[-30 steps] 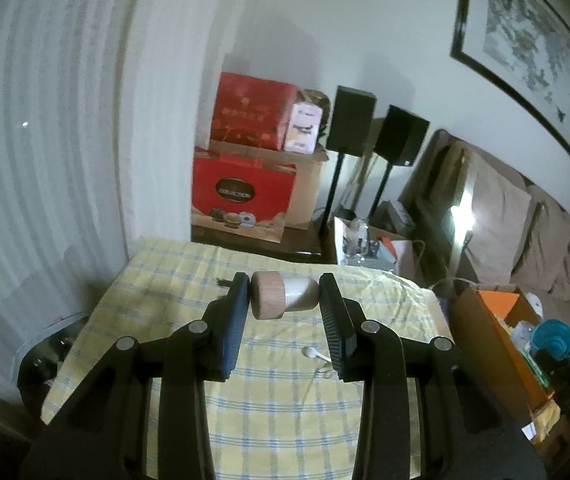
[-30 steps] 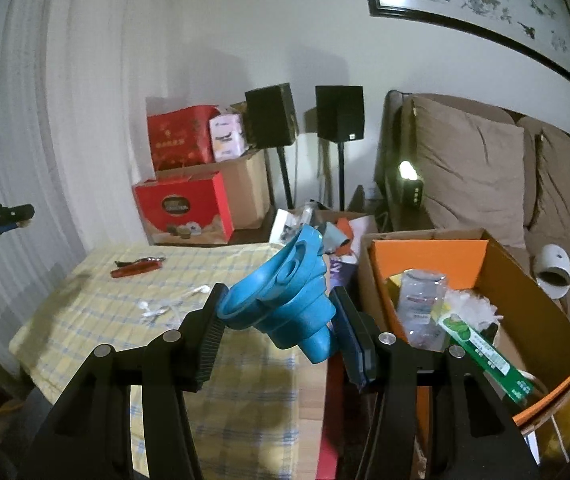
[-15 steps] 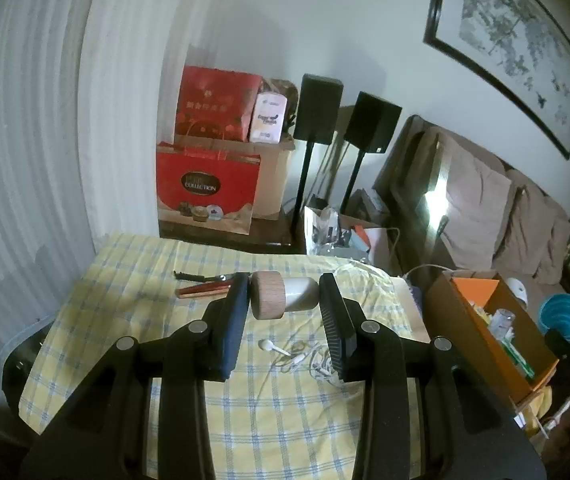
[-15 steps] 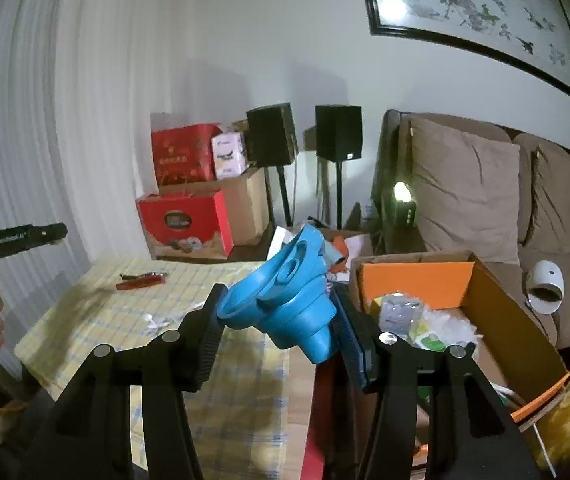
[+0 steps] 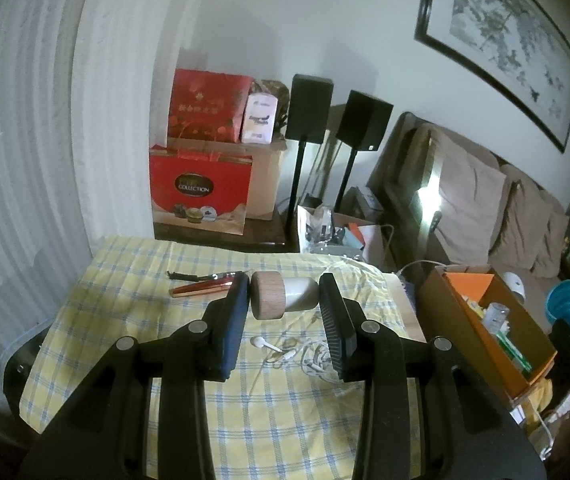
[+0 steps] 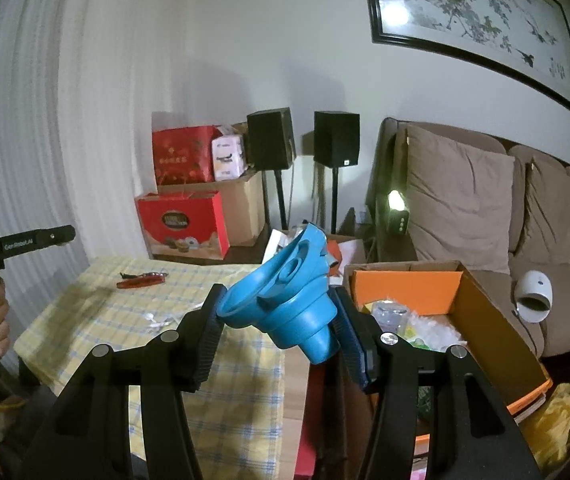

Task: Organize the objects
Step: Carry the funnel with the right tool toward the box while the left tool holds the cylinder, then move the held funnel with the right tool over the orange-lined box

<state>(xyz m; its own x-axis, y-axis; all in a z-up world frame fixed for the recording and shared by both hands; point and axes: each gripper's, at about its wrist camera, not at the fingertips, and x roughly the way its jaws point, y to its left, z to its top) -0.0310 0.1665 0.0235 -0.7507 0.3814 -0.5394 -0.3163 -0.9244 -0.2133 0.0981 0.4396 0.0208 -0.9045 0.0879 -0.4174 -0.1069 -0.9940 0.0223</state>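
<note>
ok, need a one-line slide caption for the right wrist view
Right gripper carries a blue collapsible funnel between checked tablecloth and open cardboard box.

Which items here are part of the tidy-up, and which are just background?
In play: blue funnel in right gripper; wood-capped cylinder in left gripper; cardboard box; earphones; red pocket tool.
Background: speakers, red gift bags, sofa, framed painting.

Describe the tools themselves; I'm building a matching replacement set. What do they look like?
Both tools, left and right, have matte black angular arms with silver pivot bolts and flat ribbed pads on blue backing. The left's handle shows white lettering; no sleeve visible.
</note>
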